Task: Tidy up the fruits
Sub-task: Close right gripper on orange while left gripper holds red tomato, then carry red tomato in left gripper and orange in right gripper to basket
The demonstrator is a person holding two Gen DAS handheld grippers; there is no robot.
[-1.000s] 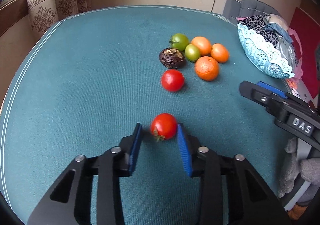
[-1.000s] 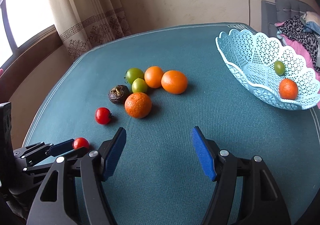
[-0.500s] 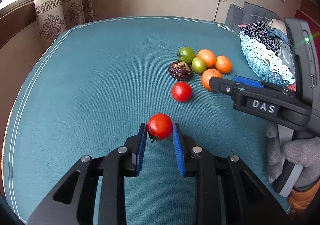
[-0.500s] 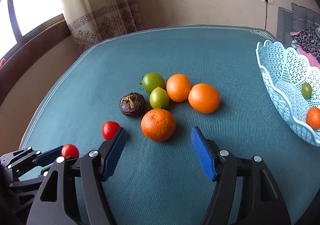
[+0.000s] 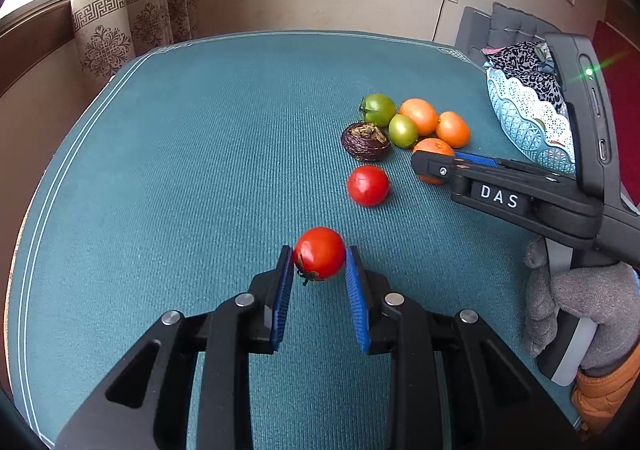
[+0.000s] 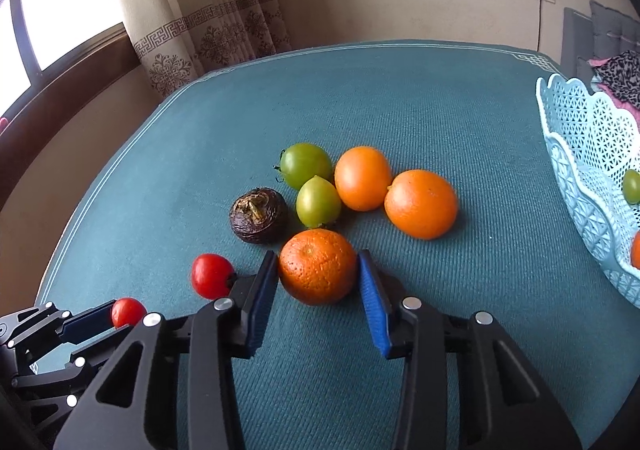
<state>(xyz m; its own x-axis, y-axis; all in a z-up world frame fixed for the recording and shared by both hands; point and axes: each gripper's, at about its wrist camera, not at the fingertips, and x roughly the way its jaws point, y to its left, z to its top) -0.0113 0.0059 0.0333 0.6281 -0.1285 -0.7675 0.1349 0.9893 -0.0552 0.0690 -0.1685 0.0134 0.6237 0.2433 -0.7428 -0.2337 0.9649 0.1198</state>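
My left gripper (image 5: pixel 319 260) is shut on a red tomato (image 5: pixel 319 253) and holds it just above the teal table; it also shows in the right wrist view (image 6: pixel 127 312). My right gripper (image 6: pixel 318 270) is closed around a rough orange (image 6: pixel 317 266) on the table, its blue pads touching both sides. A second red tomato (image 5: pixel 368 185) (image 6: pixel 212 276) lies between the two grippers. A dark wrinkled fruit (image 6: pixel 258 215), two green fruits (image 6: pixel 306 164) and two smooth oranges (image 6: pixel 420 204) lie just beyond.
A light blue lattice basket (image 6: pixel 580 154) stands at the table's right edge and holds a green fruit (image 6: pixel 632 186) and an orange one. Curtains and a window sill are at the far left. A chair with clothes stands behind the basket.
My left gripper has closed on the red tomato and lifted it slightly. My right gripper has moved forward and left to the rough orange and closed around it.
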